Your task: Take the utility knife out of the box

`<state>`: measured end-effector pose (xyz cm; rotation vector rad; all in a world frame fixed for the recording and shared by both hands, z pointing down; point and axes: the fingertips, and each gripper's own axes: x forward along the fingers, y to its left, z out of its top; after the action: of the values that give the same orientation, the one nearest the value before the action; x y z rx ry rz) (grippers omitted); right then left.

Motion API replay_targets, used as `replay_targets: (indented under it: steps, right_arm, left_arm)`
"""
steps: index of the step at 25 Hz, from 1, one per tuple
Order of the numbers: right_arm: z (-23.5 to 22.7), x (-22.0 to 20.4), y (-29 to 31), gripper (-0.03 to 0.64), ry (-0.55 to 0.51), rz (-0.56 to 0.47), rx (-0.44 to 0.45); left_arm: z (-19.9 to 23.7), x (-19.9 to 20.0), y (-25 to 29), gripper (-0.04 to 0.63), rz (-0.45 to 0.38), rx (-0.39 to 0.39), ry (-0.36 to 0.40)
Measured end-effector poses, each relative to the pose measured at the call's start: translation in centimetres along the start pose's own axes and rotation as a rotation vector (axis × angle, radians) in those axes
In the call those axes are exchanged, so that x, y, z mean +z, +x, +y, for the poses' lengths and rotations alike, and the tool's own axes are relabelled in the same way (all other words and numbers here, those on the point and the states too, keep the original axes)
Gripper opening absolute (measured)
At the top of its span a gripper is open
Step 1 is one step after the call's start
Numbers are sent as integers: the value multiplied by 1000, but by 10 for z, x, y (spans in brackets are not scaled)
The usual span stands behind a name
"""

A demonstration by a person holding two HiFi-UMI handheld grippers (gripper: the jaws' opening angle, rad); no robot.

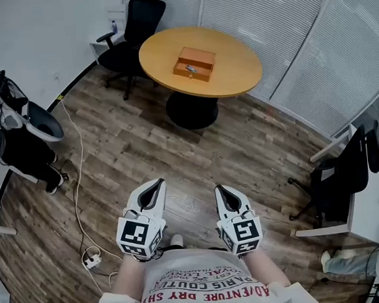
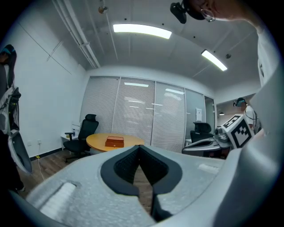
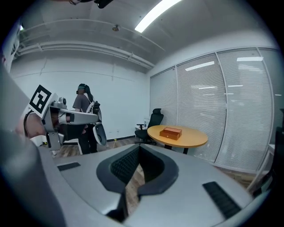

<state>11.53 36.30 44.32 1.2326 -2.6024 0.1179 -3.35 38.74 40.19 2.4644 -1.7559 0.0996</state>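
An orange-brown box (image 1: 194, 63) lies on a round wooden table (image 1: 236, 78) far ahead across the room; something small and grey shows at its front, too small to make out. The box also appears in the left gripper view (image 2: 114, 141) and the right gripper view (image 3: 171, 132), well beyond the jaws. My left gripper (image 1: 158, 182) and right gripper (image 1: 218, 188) are held side by side in front of my chest, over the wooden floor, both pointing toward the table. In their own views the left gripper (image 2: 140, 147) and right gripper (image 3: 139, 146) have their tips together, with nothing between them.
A black office chair (image 1: 137, 21) stands behind the table, and another (image 1: 345, 174) by a white desk at the right. A person (image 3: 84, 115) stands at the left wall. A white cable and power strip (image 1: 90, 258) lie on the floor at my left. Blinds line the far wall.
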Motion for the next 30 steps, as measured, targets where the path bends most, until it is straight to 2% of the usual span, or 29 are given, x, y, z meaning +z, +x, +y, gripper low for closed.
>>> replay_targets:
  steps: [5, 12, 19, 24, 30]
  right_arm:
    - [4, 2, 32, 8, 16, 19, 20]
    - [-35, -4, 77, 8, 34, 32, 61]
    - [-118, 11, 136, 8, -36, 32, 162]
    - [-191, 31, 171, 8, -46, 19, 184]
    - [-260, 34, 198, 8, -41, 18, 201]
  left_arm:
    - [24, -5, 18, -5, 15, 2, -22]
    - [34, -16, 68, -5, 57, 36, -25]
    - [33, -3, 157, -5, 53, 124, -14]
    - [35, 22, 215, -5, 33, 197, -8]
    - [21, 28, 279, -5, 26, 232, -15]
